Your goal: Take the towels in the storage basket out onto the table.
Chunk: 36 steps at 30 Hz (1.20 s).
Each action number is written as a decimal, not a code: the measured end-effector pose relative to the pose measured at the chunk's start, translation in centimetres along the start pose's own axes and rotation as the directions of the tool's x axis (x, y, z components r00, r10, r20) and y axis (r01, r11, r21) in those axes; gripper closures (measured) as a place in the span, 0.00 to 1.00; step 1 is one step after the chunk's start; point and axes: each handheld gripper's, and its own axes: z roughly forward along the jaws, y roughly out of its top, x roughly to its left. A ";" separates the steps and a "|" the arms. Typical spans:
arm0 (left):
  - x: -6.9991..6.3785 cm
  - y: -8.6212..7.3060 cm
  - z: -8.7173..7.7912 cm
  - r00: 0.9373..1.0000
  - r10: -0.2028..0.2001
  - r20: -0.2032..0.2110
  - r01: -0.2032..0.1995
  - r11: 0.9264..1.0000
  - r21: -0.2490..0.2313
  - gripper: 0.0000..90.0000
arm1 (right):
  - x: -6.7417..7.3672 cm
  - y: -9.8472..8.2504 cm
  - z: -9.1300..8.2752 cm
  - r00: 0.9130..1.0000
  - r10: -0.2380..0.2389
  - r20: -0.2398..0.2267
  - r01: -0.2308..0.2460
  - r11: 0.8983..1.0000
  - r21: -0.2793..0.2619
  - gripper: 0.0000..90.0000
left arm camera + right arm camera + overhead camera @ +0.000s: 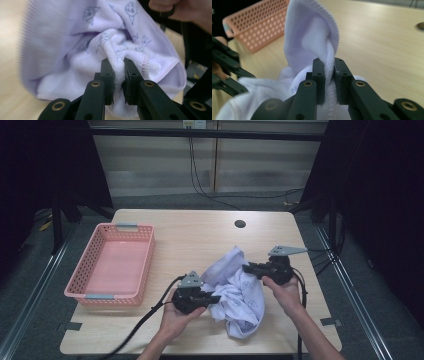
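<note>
Your left gripper (117,61) and right gripper (329,61) each have their fingers clenched on the lilac cloth (239,287), bunched near-right on the desk (200,237); pulling apart unevenly could slip a thin fold free.

High view sits above the person's side, looks forward and down over the whole table (200,235). Each gripper view rides its gripper, looks along the jaws, very close. Left gripper (119,71) view faces the towel (75,50). Right gripper (330,71) view faces towel, basket (257,22) beyond. All three share the towel.
</note>
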 end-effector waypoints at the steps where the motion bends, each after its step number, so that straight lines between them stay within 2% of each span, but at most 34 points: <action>1: 0.1 0.2 -0.6 1.000 0.002 -0.017 -0.002 1.000 -0.010 0.90 | -0.8 0.9 -1.2 0.999 0.014 0.033 -0.013 1.000 -0.026 0.90; 2: 0.6 0.8 -2.1 0.999 -0.003 -0.039 0.002 0.999 -0.036 0.90 | -1.2 1.4 -1.9 0.999 0.020 0.048 -0.018 0.999 -0.038 0.90; 3: 0.8 1.1 -2.8 0.999 -0.006 -0.043 0.004 0.998 -0.056 0.90 | -1.7 1.9 -2.5 0.998 0.024 0.062 -0.020 0.998 -0.053 0.90; 5: 1.0 1.3 -3.4 0.999 -0.013 -0.049 0.009 0.997 -0.074 0.90 | -2.2 2.3 -3.1 0.997 0.029 0.076 -0.024 0.997 -0.068 0.91; 7: 1.2 1.9 -4.5 0.997 -0.007 -0.073 0.000 0.995 -0.096 0.90 | -3.1 3.4 -4.4 0.993 0.043 0.106 -0.032 0.995 -0.096 0.91; 8: 1.5 2.5 -5.5 0.996 -0.010 -0.092 -0.002 0.992 -0.126 0.90 | -3.7 4.2 -5.0 0.990 0.047 0.129 -0.034 0.994 -0.108 0.91; 10: 1.7 3.3 -6.5 0.994 -0.008 -0.111 -0.008 0.989 -0.148 0.90 | -4.4 5.3 -5.6 0.987 0.049 0.153 -0.031 0.993 -0.118 0.91; 11: 1.7 3.3 -6.5 0.994 -0.008 -0.111 -0.008 0.989 -0.148 0.90 | -4.4 5.3 -5.6 0.987 0.049 0.153 -0.031 0.993 -0.118 0.91; 14: 1.8 4.7 -8.1 0.990 0.004 -0.144 -0.030 0.984 -0.178 0.90 | -5.1 7.2 -6.4 0.982 0.049 0.182 -0.023 0.989 -0.144 0.91; 17: 1.6 6.1 -9.9 0.984 0.024 -0.175 -0.062 0.975 -0.215 0.90 | -5.6 9.2 -7.2 0.976 0.058 0.212 -0.021 0.984 -0.174 0.91; 20: 1.4 7.3 -12.0 0.975 0.039 -0.219 -0.095 0.963 -0.252 0.90 | -6.4 11.0 -8.4 0.967 0.068 0.246 -0.014 0.976 -0.216 0.91; 22: 1.2 7.7 -13.4 0.970 0.031 -0.243 -0.102 0.952 -0.287 0.90 | -6.9 11.9 -9.4 0.959 0.076 0.273 -0.009 0.971 -0.239 0.91; 23: 1.0 7.7 -13.9 0.972 0.038 -0.233 -0.105 0.954 -0.282 0.90 | -7.6 12.4 -10.1 0.950 0.093 0.297 -0.014 0.966 -0.258 0.91; 24: 1.0 7.7 -13.9 0.972 0.038 -0.233 -0.105 0.954 -0.282 0.90 | -7.6 12.4 -10.1 0.950 0.093 0.297 -0.014 0.966 -0.258 0.91; 26: 0.9 7.2 -13.1 0.976 0.047 -0.214 -0.099 0.966 -0.237 0.90 | -8.3 12.1 -10.1 0.948 0.104 0.302 -0.028 0.969 -0.247 0.91; 27: 0.9 6.7 -12.5 0.979 0.043 -0.197 -0.088 0.971 -0.224 0.90 | -8.7 11.5 -9.7 0.947 0.109 0.303 -0.037 0.972 -0.232 0.91; 28: 1.0 5.9 -11.4 0.986 0.035 -0.163 -0.069 0.976 -0.205 0.90 | -9.0 10.8 -9.2 0.947 0.111 0.302 -0.049 0.977 -0.208 0.91; 29: 1.0 5.3 -10.4 0.987 0.034 -0.154 -0.062 0.982 -0.179 0.90 | -9.3 9.8 -8.4 0.945 0.108 0.310 -0.054 0.983 -0.177 0.91; 31: 1.1 4.0 -8.6 0.991 0.028 -0.130 -0.043 0.992 -0.116 0.89 | -9.7 8.2 -7.3 0.948 0.108 0.299 -0.069 0.988 -0.138 0.91; 32: 1.1 3.6 -8.0 0.993 0.026 -0.117 -0.037 0.995 -0.096 0.87 | -10.0 7.2 -6.6 0.950 0.104 0.296 -0.075 0.991 -0.108 0.89; 33: 1.1 3.0 -7.0 0.995 0.017 -0.093 -0.023 0.998 -0.062 0.81 | -10.3 5.7 -5.6 0.952 0.089 0.293 -0.075 0.996 -0.057 0.77; 34: 1.1 2.7 -6.5 0.996 0.015 -0.089 -0.019 0.999 -0.044 0.81 | -10.3 5.7 -5.6 0.952 0.089 0.293 -0.075 0.996 -0.057 0.77; 36: 1.2 1.9 -5.5 0.996 0.001 -0.085 -0.002 1.000 -0.019 0.70 | -10.4 4.6 -5.3 0.948 0.085 0.306 -0.078 0.996 -0.036 0.67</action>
